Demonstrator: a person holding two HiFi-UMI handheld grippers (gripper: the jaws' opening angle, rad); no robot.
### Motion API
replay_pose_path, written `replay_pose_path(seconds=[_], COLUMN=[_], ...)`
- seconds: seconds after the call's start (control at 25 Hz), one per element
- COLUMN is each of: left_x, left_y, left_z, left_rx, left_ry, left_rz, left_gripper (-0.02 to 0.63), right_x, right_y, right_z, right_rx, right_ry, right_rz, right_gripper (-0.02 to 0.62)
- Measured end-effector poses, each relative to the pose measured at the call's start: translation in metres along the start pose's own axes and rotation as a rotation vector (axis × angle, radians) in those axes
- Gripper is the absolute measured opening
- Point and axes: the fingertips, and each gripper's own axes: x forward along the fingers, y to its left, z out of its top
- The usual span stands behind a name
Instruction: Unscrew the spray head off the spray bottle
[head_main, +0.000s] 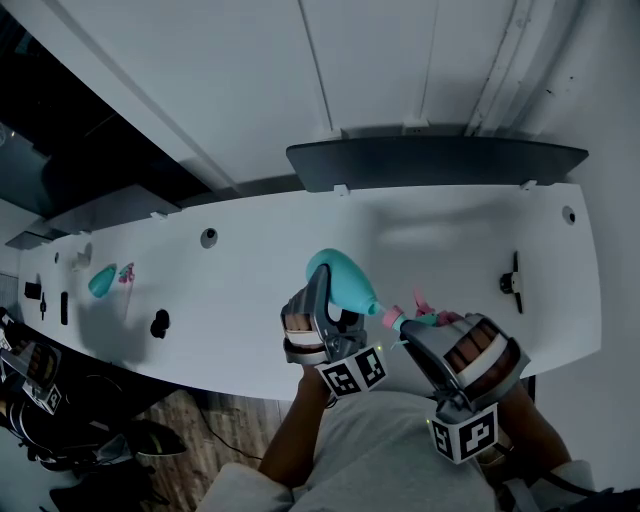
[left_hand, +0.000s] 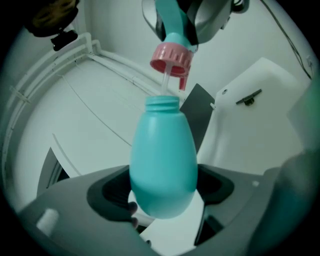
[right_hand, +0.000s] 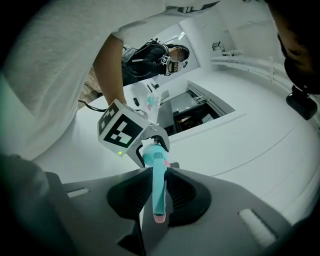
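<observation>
Spray head (left_hand: 171, 56) off threads, clamped in right gripper (right_hand: 159, 192); left gripper (left_hand: 162, 189) grips bottle (left_hand: 162, 150); pull straight along dip tube (left_hand: 164, 86)

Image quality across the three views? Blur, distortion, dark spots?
Head view: dim, bluish cast, table edges bowed by the lens. Left gripper view: heavy fisheye, black corners; bottle and spray head slightly soft. Right gripper view: same fisheye and vignette; shirt up close, soft.
</observation>
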Motion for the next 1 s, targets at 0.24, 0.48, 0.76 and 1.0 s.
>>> replay_pose_path(seconds=[0.24, 0.48, 0.76, 1.0], left_x=[0.006, 0.012, 0.017, 0.012], left_y=[-0.007, -0.02, -0.018, -0.02], left_z=[-0.019, -0.038, -0.065, -0.07], left_rx=[-0.175, -0.357, -0.551, -0.852], left_ry=[0.053, 0.104, 0.162, 0.115], left_rz=[-0.059, -0.126, -0.148, -0.201], left_gripper=[0.377, 0.377, 0.377, 0.379], right_x=[-0.01, -0.02, -0.04, -0.044], right_y=[0.002, -0.001, -0.009, -0.027], right_z=[0.003, 0.003, -0.01, -0.049], right_rx=[0.056, 0.12, 0.277, 0.7], right_ry=[-0.031, -0.066, -0.1, -0.106], right_rz=[-0.011, -0.035, -0.112, -0.225], right_gripper=[0.081, 0.081, 0.081, 0.081])
